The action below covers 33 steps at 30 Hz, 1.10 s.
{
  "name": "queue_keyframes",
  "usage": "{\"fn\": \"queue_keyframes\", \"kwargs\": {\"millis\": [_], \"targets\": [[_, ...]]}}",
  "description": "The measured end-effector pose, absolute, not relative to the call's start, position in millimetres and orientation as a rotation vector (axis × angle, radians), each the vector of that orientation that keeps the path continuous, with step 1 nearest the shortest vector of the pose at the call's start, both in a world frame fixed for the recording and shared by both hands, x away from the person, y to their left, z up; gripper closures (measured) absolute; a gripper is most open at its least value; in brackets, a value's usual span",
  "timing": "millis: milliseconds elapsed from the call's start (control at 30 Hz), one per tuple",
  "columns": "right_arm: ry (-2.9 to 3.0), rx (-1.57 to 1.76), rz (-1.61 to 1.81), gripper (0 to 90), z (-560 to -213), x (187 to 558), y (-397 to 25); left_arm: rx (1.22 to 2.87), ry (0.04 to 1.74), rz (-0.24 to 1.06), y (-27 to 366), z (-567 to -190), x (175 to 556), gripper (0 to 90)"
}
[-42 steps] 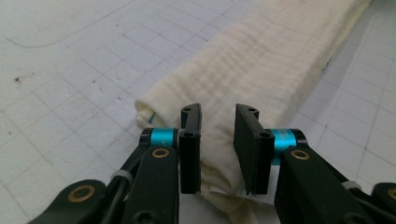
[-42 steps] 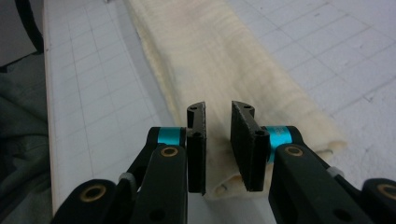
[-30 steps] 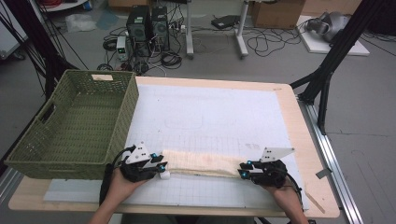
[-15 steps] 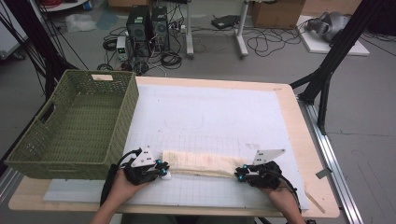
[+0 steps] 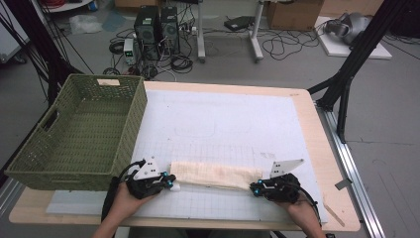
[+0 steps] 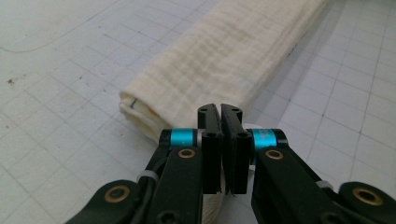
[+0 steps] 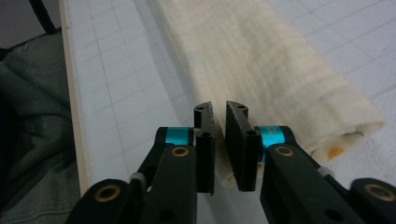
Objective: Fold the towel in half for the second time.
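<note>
Cream crinkled cloth, long flat fold

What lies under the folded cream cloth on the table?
The folded cream cloth rests on the white grid mat, bare all around it. The mat directly beneath is covered, so unseen.

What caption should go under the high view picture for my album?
Two hand-held grippers, left gripper and right gripper, pinch the ends of a folded cream cloth beside a green woven basket.

Cream cloth, green woven basket, white grid mat, blk grippers.
</note>
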State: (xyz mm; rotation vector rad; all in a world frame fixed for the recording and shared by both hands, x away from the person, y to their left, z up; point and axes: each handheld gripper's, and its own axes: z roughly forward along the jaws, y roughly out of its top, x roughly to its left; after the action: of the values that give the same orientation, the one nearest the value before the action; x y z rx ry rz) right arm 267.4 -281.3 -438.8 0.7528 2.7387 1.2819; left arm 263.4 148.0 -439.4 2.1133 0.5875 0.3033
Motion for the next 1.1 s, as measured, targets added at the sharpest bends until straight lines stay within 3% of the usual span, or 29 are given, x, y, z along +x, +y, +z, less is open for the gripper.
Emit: {"fn": "queue_keyframes", "kwargs": {"millis": [233,467,667,1100], "targets": [[2.589,0.737,1.450,69.6,-420.9,272.0,-286.9,2.014,0.584,0.347,146.9,-427.3,273.8,77.1],[2.574,0.822,1.318,61.0,-432.9,292.3,-277.1,2.020,0.636,0.357,136.5,-435.3,295.1,73.2],[2.618,0.780,1.231,58.6,-442.7,289.4,-274.1,2.115,0.648,0.326,135.0,-447.0,295.7,70.1],[2.595,0.764,1.206,54.4,-445.1,280.8,-281.7,2.126,0.611,0.375,137.5,-449.5,288.9,67.6]]}}
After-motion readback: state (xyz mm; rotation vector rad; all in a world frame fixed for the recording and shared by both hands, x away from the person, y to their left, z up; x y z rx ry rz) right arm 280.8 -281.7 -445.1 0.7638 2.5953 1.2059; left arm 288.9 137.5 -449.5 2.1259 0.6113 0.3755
